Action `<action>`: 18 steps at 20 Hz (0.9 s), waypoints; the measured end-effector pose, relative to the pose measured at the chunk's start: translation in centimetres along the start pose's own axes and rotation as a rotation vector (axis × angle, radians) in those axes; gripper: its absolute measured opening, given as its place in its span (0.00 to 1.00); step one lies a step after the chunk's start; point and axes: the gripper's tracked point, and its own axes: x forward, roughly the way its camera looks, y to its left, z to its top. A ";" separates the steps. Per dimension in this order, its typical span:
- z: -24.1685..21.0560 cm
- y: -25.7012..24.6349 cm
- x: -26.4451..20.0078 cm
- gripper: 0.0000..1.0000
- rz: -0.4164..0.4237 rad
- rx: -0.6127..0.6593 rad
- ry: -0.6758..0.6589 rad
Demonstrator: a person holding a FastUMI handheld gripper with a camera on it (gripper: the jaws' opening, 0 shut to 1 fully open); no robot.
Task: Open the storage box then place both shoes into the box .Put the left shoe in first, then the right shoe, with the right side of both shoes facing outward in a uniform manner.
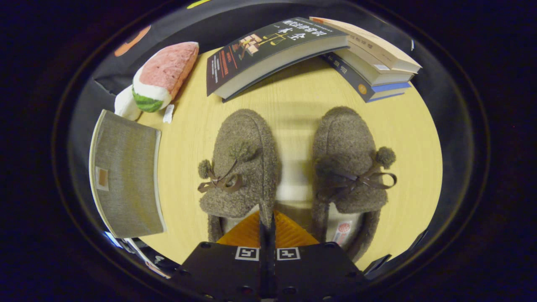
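On the pale wooden table (293,100), two fuzzy brown slippers lay side by side, toes pointing away. The gripper (267,220) had its fingers pressed nearly together, pinching the inner edge of the left shoe (241,159) at its opening. The right shoe (348,159) sat just to the right, apart from the fingers. To the left lay the grey storage box (123,172), lid closed. Farther off, a watermelon plush toy (163,75) rested at the far left, and a stack of books (319,50) at the far right.
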 end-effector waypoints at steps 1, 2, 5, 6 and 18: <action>-0.1 0.0 -0.8 0.01 0.003 0.008 -0.003; -0.3 0.2 -1.7 0.01 0.014 0.018 -0.008; 0.0 1.9 -5.8 0.01 0.084 0.068 -0.043; 0.3 2.6 -7.3 0.01 0.102 0.080 -0.060; 1.7 21.9 -21.9 0.01 0.248 -0.053 -0.278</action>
